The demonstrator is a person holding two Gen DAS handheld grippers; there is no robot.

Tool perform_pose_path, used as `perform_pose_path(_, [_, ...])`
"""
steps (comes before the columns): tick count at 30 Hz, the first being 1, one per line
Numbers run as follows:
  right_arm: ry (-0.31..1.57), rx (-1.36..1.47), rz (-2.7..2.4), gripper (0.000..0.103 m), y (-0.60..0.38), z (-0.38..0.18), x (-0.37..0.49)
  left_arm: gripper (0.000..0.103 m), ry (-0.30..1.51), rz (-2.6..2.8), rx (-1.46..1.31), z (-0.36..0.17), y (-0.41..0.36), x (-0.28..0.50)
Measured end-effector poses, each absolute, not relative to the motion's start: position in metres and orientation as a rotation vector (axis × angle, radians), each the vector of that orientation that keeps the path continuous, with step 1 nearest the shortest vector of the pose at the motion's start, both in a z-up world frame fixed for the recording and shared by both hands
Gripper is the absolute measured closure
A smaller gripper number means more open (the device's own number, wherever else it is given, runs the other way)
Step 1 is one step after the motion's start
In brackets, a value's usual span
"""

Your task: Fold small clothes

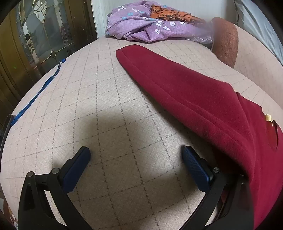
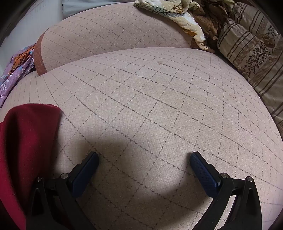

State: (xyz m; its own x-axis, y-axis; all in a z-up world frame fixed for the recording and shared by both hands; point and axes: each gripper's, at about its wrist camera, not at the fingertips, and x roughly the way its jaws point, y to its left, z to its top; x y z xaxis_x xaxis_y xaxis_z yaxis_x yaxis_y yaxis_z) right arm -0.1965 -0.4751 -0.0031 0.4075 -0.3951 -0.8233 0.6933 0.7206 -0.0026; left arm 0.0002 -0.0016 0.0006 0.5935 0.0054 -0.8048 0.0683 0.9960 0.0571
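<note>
A dark red fleece garment (image 1: 199, 99) lies on the beige quilted bed cover (image 1: 99, 99), one sleeve stretched toward the far left. Its body runs off the right edge of the left wrist view, beside the right finger. My left gripper (image 1: 136, 154) is open and empty, low over bare cover just left of the garment. In the right wrist view a part of the red garment (image 2: 26, 134) lies at the lower left. My right gripper (image 2: 144, 157) is open and empty over the bare bed cover (image 2: 159, 99), to the right of the garment.
A purple flowered cloth with an orange piece (image 1: 152, 23) is heaped at the back. A blue strap (image 1: 37, 93) lies along the left bed edge. A brown-edged cushion (image 2: 109, 30) stands behind; a striped pillow (image 2: 251, 53) and crumpled blanket (image 2: 178, 16) lie at the right.
</note>
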Motion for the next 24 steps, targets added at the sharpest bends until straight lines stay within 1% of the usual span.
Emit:
perform_pose_path(5, [0.920,0.367,-0.705,0.001,-0.475,-0.003,-0.196,0.000,0.959,-0.053,0.061,0.010,0.002,-0.007])
perform_pose_path(8, [0.934,0.369,-0.697,0.001,-0.477,-0.001,-0.195,0.000,0.905,-0.098,0.021,0.025,0.016,-0.027])
perform_pose_path(11, [1.038,0.375,-0.630,0.002,-0.476,0.012,-0.197,0.000,0.841,-0.106,0.061,0.046,0.007,-0.049])
perform_pose_path(13, [1.057,0.389,-0.662,0.006,-0.474,0.028,-0.212,0.000,0.811,-0.133,0.088,0.061,0.002,-0.067])
perform_pose_path(20, [0.939,0.367,-0.542,0.005,-0.416,0.110,-0.283,0.000,0.754,-0.222,0.103,0.098,-0.021,-0.098])
perform_pose_path(22, [0.929,0.382,-0.422,0.005,-0.387,0.119,-0.291,0.000,0.761,-0.254,0.099,0.101,-0.031,-0.109])
perform_pose_path(24, [0.963,0.374,-0.351,0.005,-0.365,0.116,-0.289,0.000,0.768,-0.278,0.099,0.101,-0.040,-0.119])
